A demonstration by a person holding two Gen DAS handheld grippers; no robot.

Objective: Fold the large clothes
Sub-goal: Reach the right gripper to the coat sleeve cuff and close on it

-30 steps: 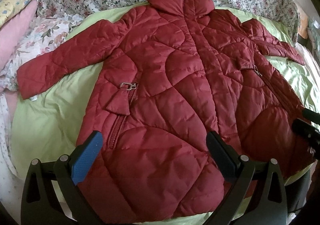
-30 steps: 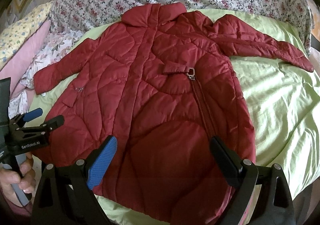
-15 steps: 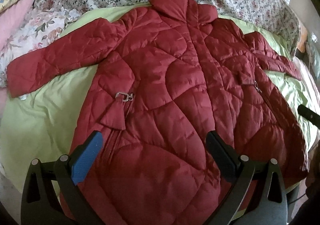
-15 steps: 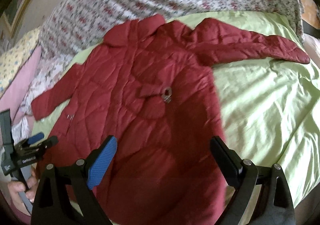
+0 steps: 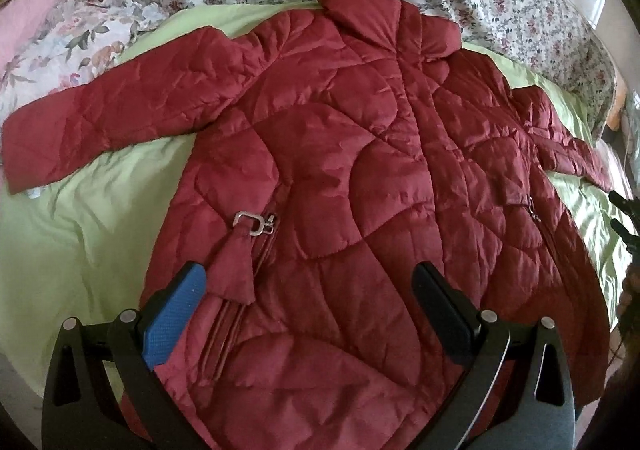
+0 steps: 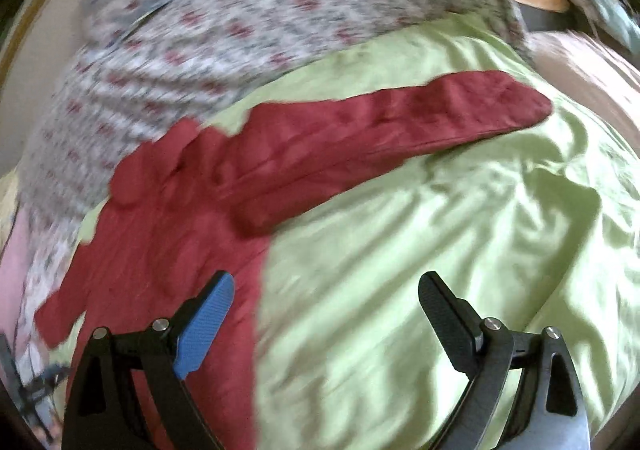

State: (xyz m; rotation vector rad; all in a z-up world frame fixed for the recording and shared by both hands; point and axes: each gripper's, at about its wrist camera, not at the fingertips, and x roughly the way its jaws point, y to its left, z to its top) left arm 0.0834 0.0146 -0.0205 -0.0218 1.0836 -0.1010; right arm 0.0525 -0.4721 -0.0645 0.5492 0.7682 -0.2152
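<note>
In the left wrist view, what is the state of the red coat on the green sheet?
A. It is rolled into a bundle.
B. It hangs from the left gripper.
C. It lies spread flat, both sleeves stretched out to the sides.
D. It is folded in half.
C: the red coat lies open on the green sheet, one sleeve reaching to each side, and the left gripper is open and holds nothing.

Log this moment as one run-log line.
stage: pre-fold | red quilted coat flat on green sheet, sleeves out | left gripper open over hem | right gripper open, empty
</note>
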